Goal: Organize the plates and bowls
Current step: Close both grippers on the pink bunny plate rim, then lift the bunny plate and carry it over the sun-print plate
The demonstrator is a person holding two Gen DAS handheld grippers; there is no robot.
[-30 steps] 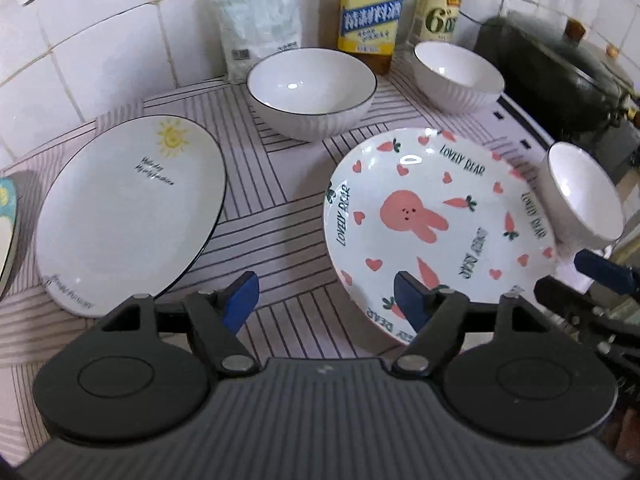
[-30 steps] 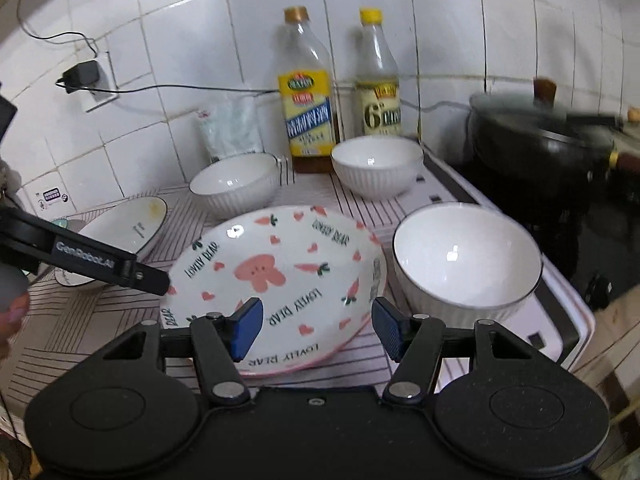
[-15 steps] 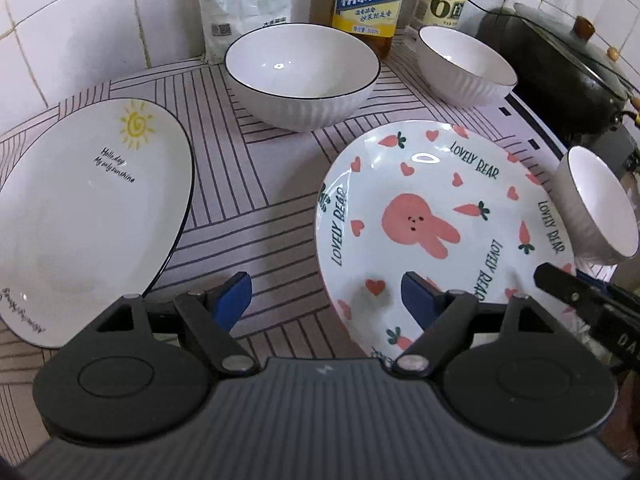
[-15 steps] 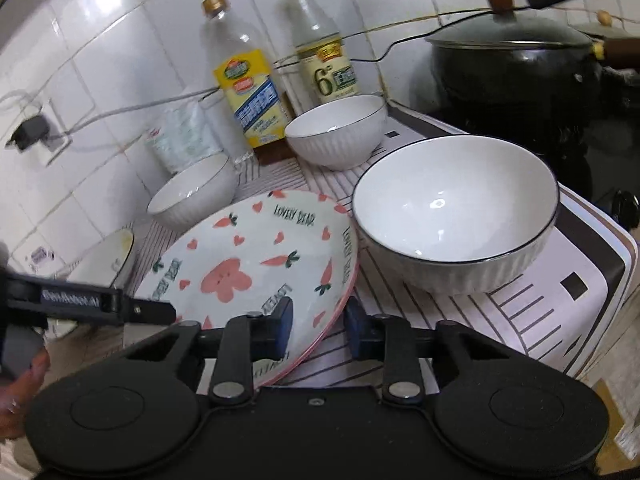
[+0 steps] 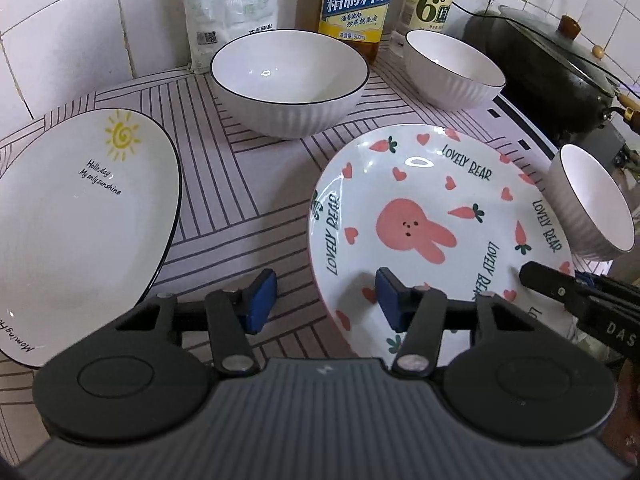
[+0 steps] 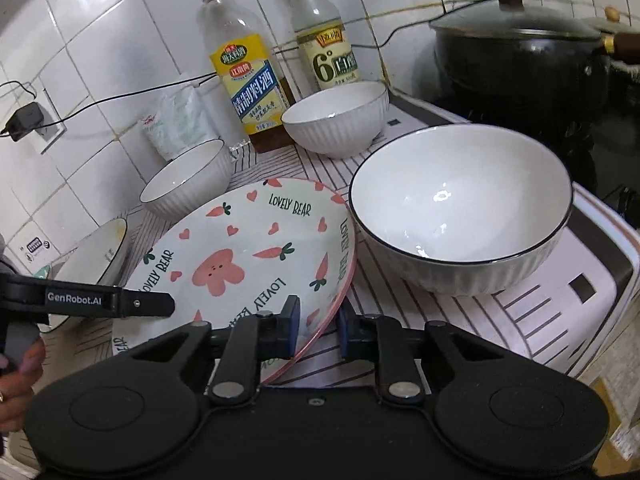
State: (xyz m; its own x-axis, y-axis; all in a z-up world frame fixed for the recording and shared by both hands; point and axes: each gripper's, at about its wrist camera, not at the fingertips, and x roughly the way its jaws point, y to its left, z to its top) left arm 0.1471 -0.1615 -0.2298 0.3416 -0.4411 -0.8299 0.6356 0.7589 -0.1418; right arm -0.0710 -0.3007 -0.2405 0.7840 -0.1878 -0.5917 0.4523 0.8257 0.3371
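Observation:
A rabbit plate [image 5: 432,220] printed "LOVELY BEAR" is tilted up at its right edge in the right wrist view [image 6: 248,252]. My right gripper [image 6: 318,330] is shut on that plate's rim. My left gripper [image 5: 324,300] is open and empty, its right finger over the plate's near left edge. A white sunshine plate [image 5: 76,220] lies at the left. Three white ribbed bowls stand around: one at the back centre [image 5: 288,80], one at the back right [image 5: 452,68], one at the right [image 6: 460,208].
A cooking-wine bottle [image 5: 356,0], a vinegar bottle [image 5: 432,0] and a white bag [image 5: 228,8] stand against the tiled wall. A black lidded pot [image 6: 516,60] sits on the stove at the right. A striped mat [image 5: 240,184] covers the counter.
My right gripper closed on the rabbit plate's rim and lifted that edge. My left gripper moved forward toward the plates and stayed open.

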